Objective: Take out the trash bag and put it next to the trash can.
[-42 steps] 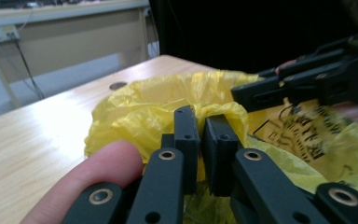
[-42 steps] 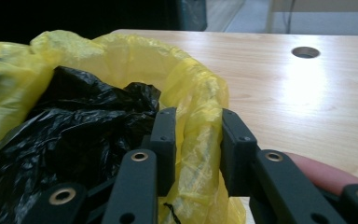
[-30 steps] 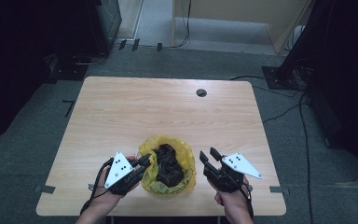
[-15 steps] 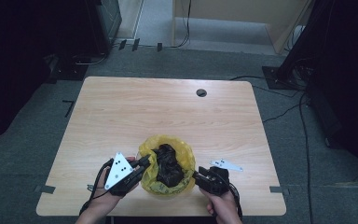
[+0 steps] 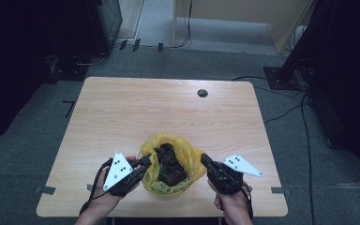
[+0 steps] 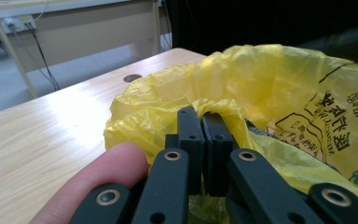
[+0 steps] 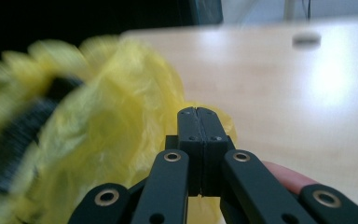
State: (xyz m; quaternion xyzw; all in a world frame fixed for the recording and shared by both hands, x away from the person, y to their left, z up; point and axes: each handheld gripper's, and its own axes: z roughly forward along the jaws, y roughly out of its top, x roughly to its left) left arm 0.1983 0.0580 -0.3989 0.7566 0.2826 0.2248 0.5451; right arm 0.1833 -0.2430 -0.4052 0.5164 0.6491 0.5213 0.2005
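Now, bag: we see a yellow plastic bag (image 5: pixel 168 166) lying on the worktop (image 5: pixel 168 117) close to its near edge, roughly midway between the left and right sides, with its mouth open upward.
Contents: we make out a dark, lumpy mass (image 5: pixel 168 164) inside the bag; we cannot tell what it is.
Print: we see black printed characters and lines on the bag's skin in the left gripper view (image 6: pixel 328 121).
Left tongs: ours on the left (image 5: pixel 143 165) sit at the bag's left rim; in the left gripper view (image 6: pixel 205 116) the jaws are pressed together with a fold of the yellow plastic caught between them.
Right tongs: ours on the right (image 5: pixel 205 161) lie at the bag's right rim; in the right gripper view (image 7: pixel 198 112) the jaws are fully closed, with yellow plastic right at their tips, but we cannot tell whether any of it is pinched.
Hands: we hold one gripper in each hand, the left hand (image 5: pixel 104 199) and the right hand (image 5: pixel 232 202) both at the near edge.
Worktop: we see pale wood with a small round dark hole (image 5: pixel 202 93) toward the far side, well apart from the bag.
Floor: we see grey floor (image 5: pixel 37 140) around the worktop, with cables (image 5: pixel 281 110) running over it at the right.
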